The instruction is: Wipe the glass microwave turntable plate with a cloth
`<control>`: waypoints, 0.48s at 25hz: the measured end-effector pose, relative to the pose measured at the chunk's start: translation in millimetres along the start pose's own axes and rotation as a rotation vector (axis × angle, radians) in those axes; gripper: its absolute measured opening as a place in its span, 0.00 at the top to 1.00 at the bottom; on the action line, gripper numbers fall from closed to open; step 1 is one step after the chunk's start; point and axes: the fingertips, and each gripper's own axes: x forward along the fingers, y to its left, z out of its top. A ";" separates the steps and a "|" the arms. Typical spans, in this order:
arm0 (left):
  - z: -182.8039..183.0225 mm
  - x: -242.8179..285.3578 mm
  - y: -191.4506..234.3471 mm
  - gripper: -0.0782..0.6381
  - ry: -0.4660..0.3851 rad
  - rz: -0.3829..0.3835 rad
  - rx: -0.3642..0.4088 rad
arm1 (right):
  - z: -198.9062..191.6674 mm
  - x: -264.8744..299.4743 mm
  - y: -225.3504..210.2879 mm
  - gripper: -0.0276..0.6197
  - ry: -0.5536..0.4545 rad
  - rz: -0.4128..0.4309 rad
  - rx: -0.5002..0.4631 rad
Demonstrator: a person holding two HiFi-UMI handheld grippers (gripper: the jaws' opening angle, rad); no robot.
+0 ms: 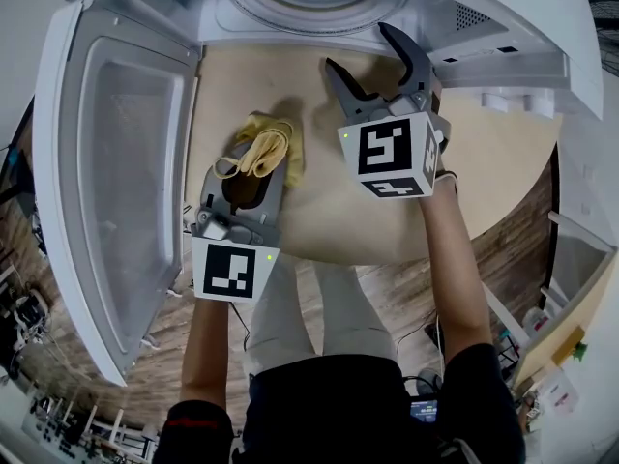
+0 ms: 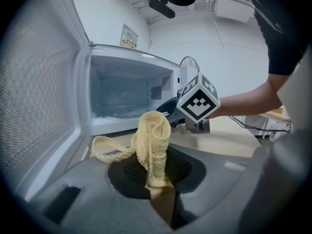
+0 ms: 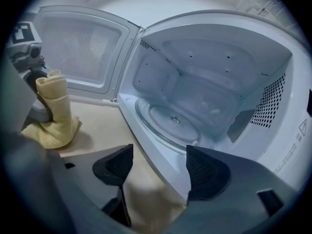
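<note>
The glass turntable plate (image 3: 168, 123) is seen seated inside the open microwave (image 3: 287, 111), straight ahead of the right gripper (image 3: 158, 165), whose jaws are spread wide with nothing between them. The cloth (image 2: 153, 145) is pinched upright in the closed left gripper (image 2: 158, 186), held left of the cavity. The plate is probably nearer the right gripper, though depth is poorly shown.

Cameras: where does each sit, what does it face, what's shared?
Head view: on the person's head, steeply down at microwave, forearms, left claw, right claw.
Left gripper view: rides the left claw toward the open microwave; cloth pinched in its jaws.
Right gripper view: rides the right claw toward the glass turntable plate; jaws apart, empty.
Shared: the cloth.
</note>
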 end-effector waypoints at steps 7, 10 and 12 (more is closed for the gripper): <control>3.0 -2.0 3.0 0.81 -0.004 0.032 0.053 | -2.5 0.8 2.2 0.50 -0.004 -0.010 -0.033; 7.0 -2.7 5.9 0.81 -0.022 0.066 0.060 | -2.9 1.6 2.2 0.50 -0.002 -0.012 -0.034; 9.9 0.3 9.8 0.81 -0.031 0.080 0.043 | -3.5 1.3 1.2 0.50 -0.002 -0.013 -0.030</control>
